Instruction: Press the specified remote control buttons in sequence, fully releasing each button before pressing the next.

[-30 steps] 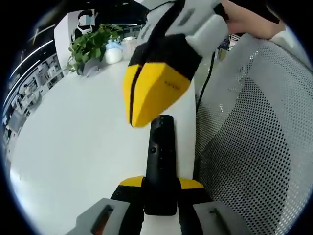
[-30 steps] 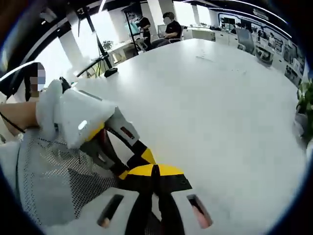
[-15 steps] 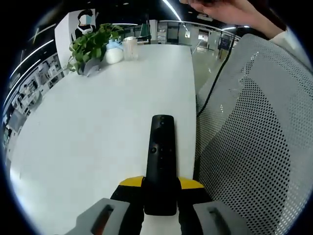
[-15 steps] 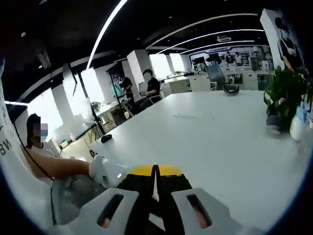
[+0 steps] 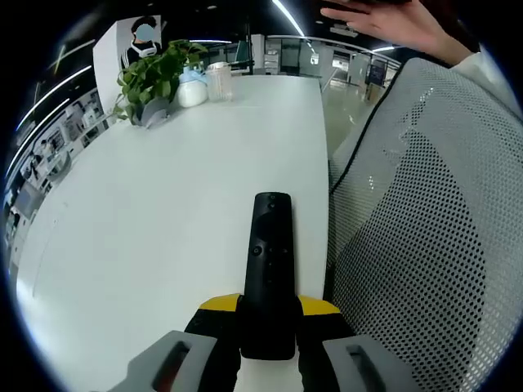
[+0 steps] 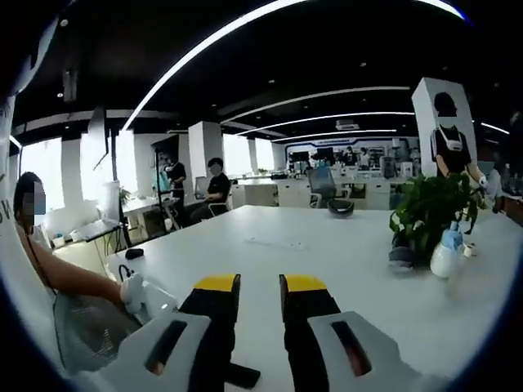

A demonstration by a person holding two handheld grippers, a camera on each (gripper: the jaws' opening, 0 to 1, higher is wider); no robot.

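Near table's point(image 5: 147, 212) right edge: left gripper point(image 5: 268, 306) pinches remote point(image 5: 268, 261); right gripper point(image 6: 252, 286) spread, lifted clear. Between presses, I judge; next needs descent onto a button.

Loads of bare table point(image 5: 147, 220) left of the remote point(image 5: 268, 261). Mesh chair back point(image 5: 417, 245) crowds its right, and a plant point(image 5: 155, 77) sits at the far end.

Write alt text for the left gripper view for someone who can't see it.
A black remote control lies lengthwise on a white table, its near end clamped in the left gripper. A potted plant stands at the far end; a mesh chair back rises alongside.
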